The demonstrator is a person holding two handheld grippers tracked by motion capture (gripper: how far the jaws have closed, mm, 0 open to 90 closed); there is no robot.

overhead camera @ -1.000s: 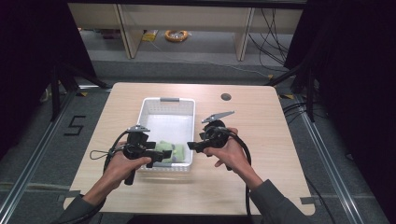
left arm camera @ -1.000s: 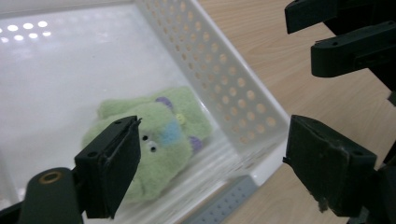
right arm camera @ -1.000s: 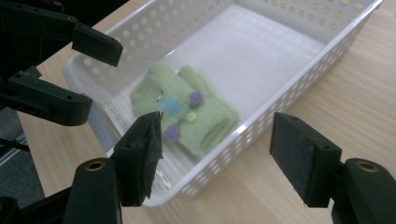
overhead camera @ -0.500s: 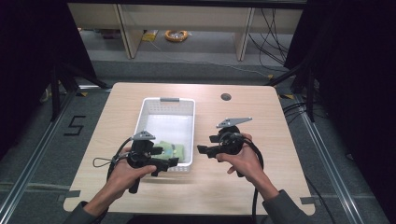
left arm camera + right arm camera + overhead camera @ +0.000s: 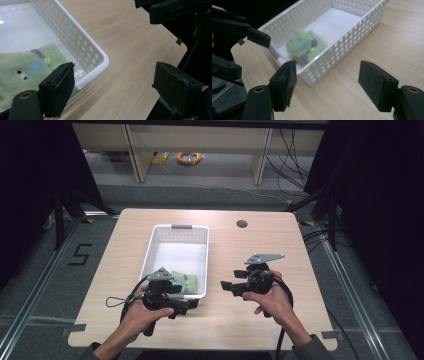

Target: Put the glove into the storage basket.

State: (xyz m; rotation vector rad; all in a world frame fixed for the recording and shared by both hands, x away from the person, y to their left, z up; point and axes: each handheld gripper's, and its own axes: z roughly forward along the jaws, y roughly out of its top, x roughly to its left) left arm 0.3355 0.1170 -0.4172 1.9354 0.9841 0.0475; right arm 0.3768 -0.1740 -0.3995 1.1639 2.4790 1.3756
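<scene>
A green felt toy with small purple, blue and yellow spots lies flat on the floor of a white perforated basket, at the end nearest the person. In the right gripper view the same toy rests against the basket's near long wall, and in the left gripper view it sits just inside the rounded corner of the basket.

The basket stands on a light wooden desk, somewhat left of its middle, with a grey handle on its far rim.

The left tool hangs at the basket's near corner, its jaws spread wide with nothing between them, one jaw over the rim and the other over bare desk. The right tool is held just right of the basket, pointing toward it, jaws likewise released and empty. A small dark round hole shows in the desk near its far edge.
</scene>
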